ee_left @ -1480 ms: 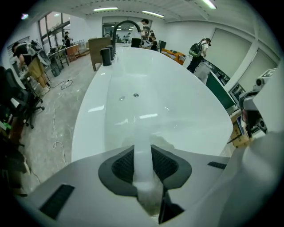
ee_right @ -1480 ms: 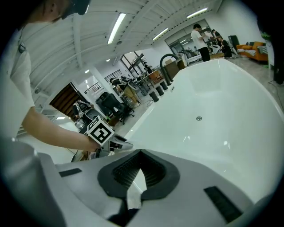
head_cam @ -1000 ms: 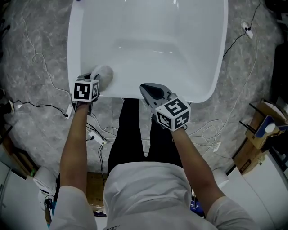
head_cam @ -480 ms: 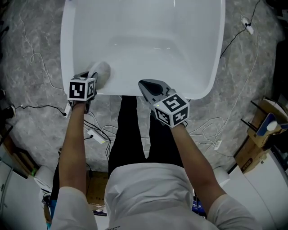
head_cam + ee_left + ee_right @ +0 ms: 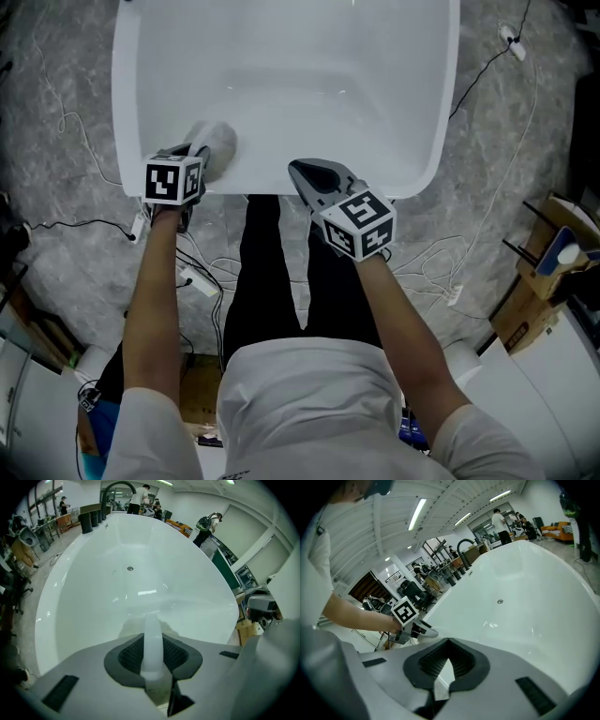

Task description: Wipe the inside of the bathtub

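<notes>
The white bathtub (image 5: 375, 112) lies open before us. Over its near rim our right gripper (image 5: 302, 172) hovers with jaws pressed together, nothing between them. Our left gripper (image 5: 199, 155) reaches just inside the rim, jaws clamped on a white cloth (image 5: 218, 141) that lies against the tub's inner wall near the edge.

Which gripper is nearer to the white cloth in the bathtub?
Left. The left gripper grips the white cloth inside the bathtub; the right gripper is apart, at the near rim.
</notes>
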